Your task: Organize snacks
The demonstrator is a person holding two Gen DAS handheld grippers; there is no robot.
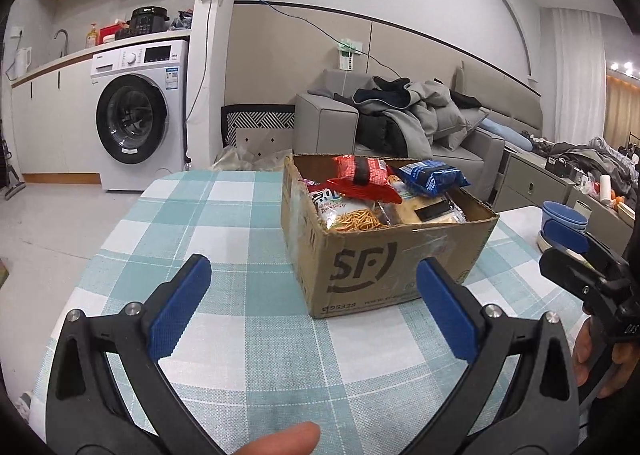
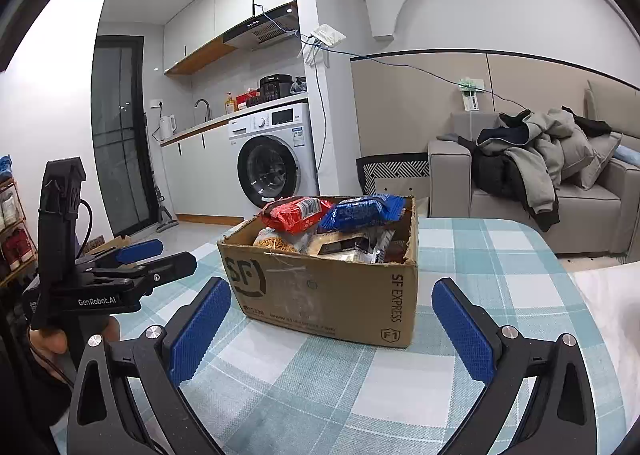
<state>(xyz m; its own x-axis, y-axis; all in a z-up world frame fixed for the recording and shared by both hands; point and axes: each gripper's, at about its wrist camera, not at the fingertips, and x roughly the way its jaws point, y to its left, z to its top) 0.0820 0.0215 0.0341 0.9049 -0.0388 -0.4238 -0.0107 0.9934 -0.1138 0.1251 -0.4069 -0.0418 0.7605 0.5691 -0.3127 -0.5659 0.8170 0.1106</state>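
Left gripper (image 1: 312, 287), nearest the lens in the left wrist view: blue-padded fingers (image 1: 180, 311) spread wide, holding nothing, above the checked tablecloth (image 1: 224, 215). A fingertip (image 1: 286, 439) shows at 6 o'clock. Right gripper (image 2: 332, 315), nearest in the right wrist view: fingers likewise spread wide and empty; the same tool appears at 3 o'clock of the left view, gripped by a hand (image 1: 600, 359).

Middle ground: cardboard box (image 1: 384, 267) marked "SF", standing open on the tablecloth just beyond both pairs of fingertips, at 12 to 1 o'clock. It is filled with snacks: a red packet (image 1: 362, 177) and a blue packet (image 1: 434, 173) lie on top, rising above the rim, with a bag of thin yellow sticks (image 1: 356, 219) beneath, against the near wall.

Background: washing machine (image 1: 140, 115) at 10 o'clock under a counter; grey sofa (image 1: 460, 147) at 1 o'clock, heaped with coats (image 1: 420, 107).
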